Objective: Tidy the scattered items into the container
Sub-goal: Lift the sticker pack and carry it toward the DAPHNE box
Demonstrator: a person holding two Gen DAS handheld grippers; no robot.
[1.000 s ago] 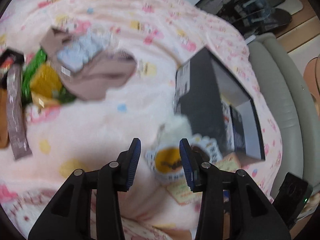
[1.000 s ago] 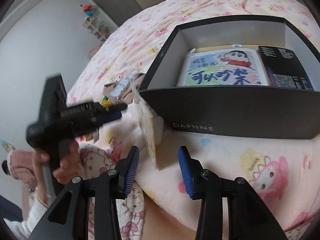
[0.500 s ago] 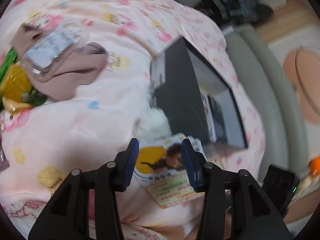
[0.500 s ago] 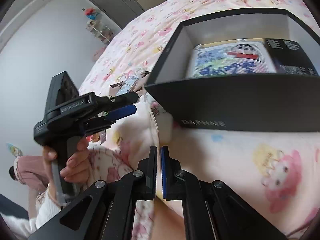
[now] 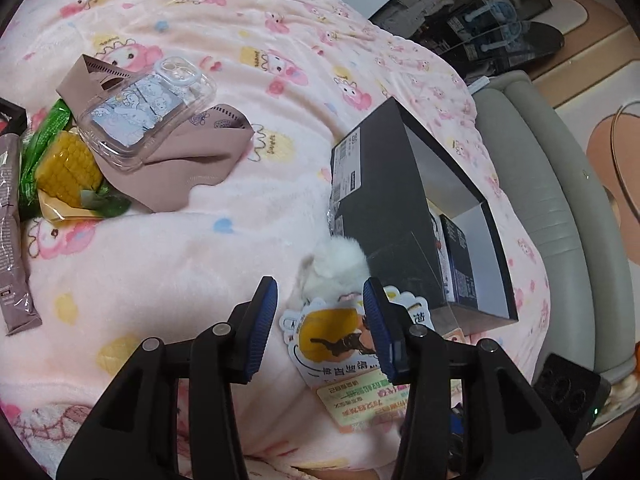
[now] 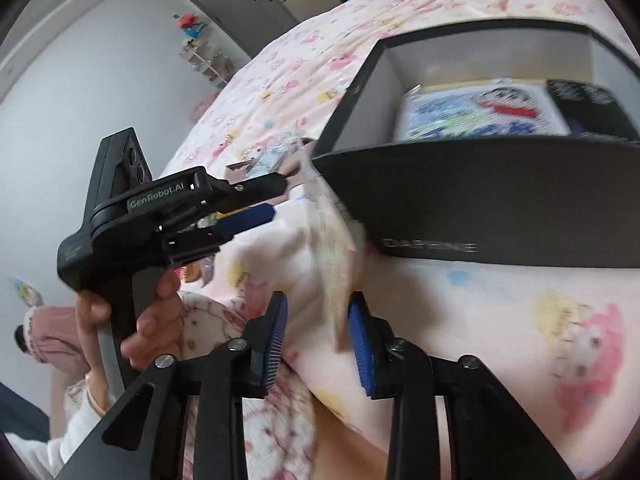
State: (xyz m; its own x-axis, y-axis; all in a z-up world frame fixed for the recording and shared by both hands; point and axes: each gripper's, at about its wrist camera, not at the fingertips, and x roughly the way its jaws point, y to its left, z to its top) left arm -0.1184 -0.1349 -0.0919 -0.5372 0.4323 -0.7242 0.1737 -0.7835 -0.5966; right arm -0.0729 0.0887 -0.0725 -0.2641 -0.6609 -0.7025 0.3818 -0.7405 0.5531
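Note:
A black open box (image 5: 384,200) stands on the pink blanket; it also shows in the right wrist view (image 6: 480,192), holding a cartoon pouch (image 6: 476,112) and a dark packet (image 6: 588,104). A white plush keychain on a printed card (image 5: 344,336) lies at the box's near corner. My left gripper (image 5: 320,324) is open, its jaws either side of the card's top. My right gripper (image 6: 318,340) is open with the blurred card (image 6: 332,264) standing edge-on between its jaws. A clear phone case (image 5: 144,112), a brown mask (image 5: 188,160) and a corn pack (image 5: 64,168) lie far left.
A brown sachet (image 5: 12,240) lies at the left edge. A grey padded bed edge (image 5: 552,208) runs right of the box, with floor beyond. The left gripper (image 6: 168,216) and the hand holding it fill the left of the right wrist view.
My right gripper was shut half a second ago and has opened around the card. My left gripper stayed open and pulled back slightly; the card now lies between its jaws.

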